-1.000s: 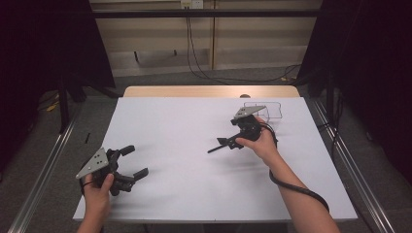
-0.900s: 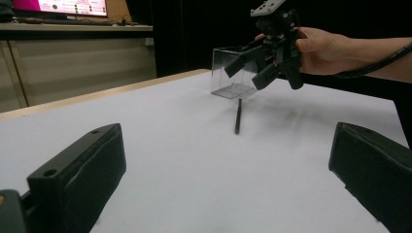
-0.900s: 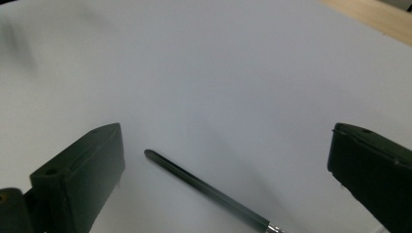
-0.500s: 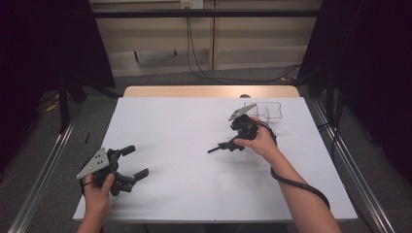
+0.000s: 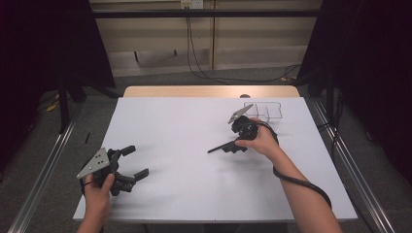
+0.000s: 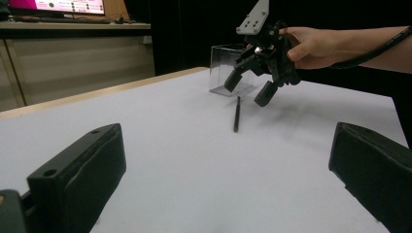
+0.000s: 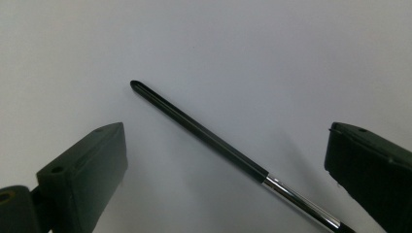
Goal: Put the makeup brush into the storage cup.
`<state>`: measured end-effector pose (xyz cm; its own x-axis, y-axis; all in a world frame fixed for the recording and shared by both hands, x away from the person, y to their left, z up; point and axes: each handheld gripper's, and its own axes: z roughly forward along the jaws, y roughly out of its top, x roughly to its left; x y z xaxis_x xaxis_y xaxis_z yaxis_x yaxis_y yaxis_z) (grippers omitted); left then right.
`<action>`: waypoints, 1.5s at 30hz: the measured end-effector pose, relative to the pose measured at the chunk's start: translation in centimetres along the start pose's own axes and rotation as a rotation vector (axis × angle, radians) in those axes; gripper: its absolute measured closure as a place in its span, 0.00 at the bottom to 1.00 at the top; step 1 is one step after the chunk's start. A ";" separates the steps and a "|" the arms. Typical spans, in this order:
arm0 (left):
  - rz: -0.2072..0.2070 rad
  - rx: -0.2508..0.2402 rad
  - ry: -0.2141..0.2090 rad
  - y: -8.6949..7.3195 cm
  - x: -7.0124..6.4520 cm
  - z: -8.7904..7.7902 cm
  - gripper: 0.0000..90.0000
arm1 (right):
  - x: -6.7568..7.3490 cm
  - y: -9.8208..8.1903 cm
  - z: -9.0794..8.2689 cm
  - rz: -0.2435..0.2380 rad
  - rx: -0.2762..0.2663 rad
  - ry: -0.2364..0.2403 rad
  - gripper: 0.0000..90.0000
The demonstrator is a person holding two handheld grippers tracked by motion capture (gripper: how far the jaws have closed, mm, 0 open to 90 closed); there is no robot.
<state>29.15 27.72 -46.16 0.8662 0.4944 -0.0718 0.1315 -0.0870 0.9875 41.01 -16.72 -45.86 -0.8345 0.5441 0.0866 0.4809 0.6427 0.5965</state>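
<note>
A thin black pen (image 5: 218, 148) with a silver section lies flat on the white table (image 5: 184, 194), right of centre. My right gripper (image 5: 234, 145) hovers just over its right end, open, with the jaws standing on either side of the pen. In the right gripper view the pen (image 7: 204, 136) runs diagonally between the two wide-apart jaws of the right gripper (image 7: 226, 148), touching neither. In the left gripper view, the pen (image 6: 236, 114) lies below the right gripper (image 6: 248, 88). My left gripper (image 5: 136, 161) rests open and empty near the front left edge; its jaws (image 6: 228, 160) frame bare table.
A clear plastic box (image 5: 267, 110) stands at the back right of the table, just behind the right hand; it also shows in the left gripper view (image 6: 226, 68). A wooden strip (image 5: 209, 91) edges the far side. Cables trail on the floor beyond.
The right hand has shifted slightly left and lower over the pen. The pen and the left gripper have stayed in place.
</note>
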 end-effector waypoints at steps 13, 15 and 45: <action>-0.008 -0.005 0.004 0.0 0.1 -0.1 0.00 | 0.6 0.1 1.4 -0.042 0.070 0.016 0.06; -0.006 -0.006 0.004 0.0 0.1 -0.1 0.00 | 0.7 -0.1 1.6 -0.049 0.081 0.019 0.08; -0.005 -0.002 0.000 -0.1 0.1 0.0 0.00 | 1.7 -0.4 -0.1 -0.161 0.222 0.032 0.69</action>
<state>29.24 27.74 -46.24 0.8653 0.4953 -0.0768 0.1350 -0.0829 0.9874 39.30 -16.14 -45.86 -0.9116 0.4097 0.0322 0.3851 0.8241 0.4154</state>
